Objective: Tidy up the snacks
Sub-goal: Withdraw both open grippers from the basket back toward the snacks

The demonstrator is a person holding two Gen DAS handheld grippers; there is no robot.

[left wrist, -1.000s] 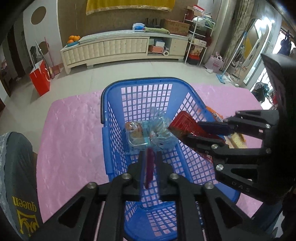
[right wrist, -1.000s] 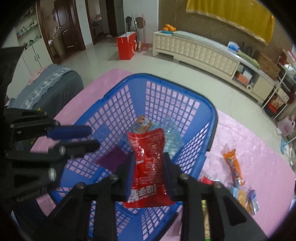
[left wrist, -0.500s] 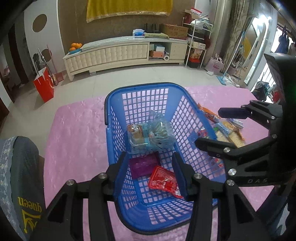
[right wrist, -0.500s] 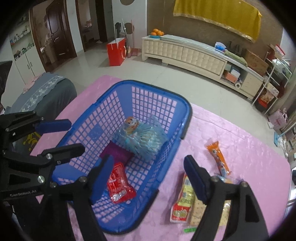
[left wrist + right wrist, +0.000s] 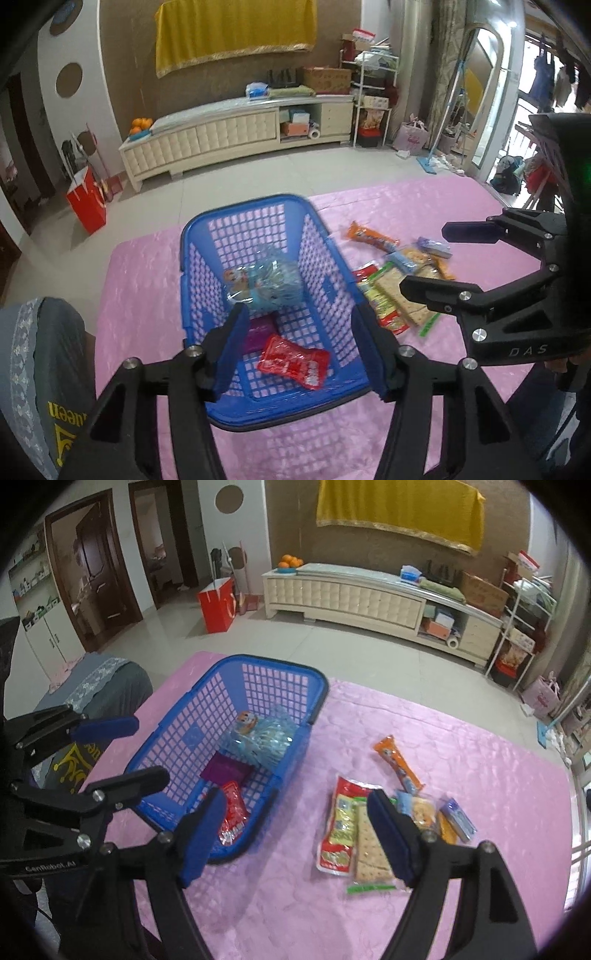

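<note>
The pink-covered bench (image 5: 461, 746) was seen carrying everything: the blue lattice basket (image 5: 288, 664) on its left part and a loose cluster of snack packets on its right. The step in hand was judged to be the interval between a drop and the next pick. Three items were already lodged in the basket: a clear blue-printed bag (image 5: 264, 282) toward the far end, a purple packet (image 5: 260, 330) behind it and a red packet (image 5: 293, 360) nearest the viewer.

Both tongs were empty. The left tongs (image 5: 299, 352) were held above the basket's near end, their jaws having just been opening, with nothing clamped between them. The right tongs (image 5: 295, 836) were spread wide over the bench between the basket and the cluster, also having just opened, nothing gripped.

The next move was judged to call for a descent onto the cluster, where a red-and-yellow packet (image 5: 340, 830) lay touching a cracker sleeve (image 5: 367, 843), with a blue-wrapped biscuit pack (image 5: 415, 806) and a small blue-and-purple packet (image 5: 458, 818) just beside. An orange bar (image 5: 399, 762) lay slightly apart and could be taken cleanly. The overlapping packets were considered the main hindrance, since a neighbour might be dragged along. A grey cushioned seat (image 5: 107, 681) stood left of the bench, out of the way.
</note>
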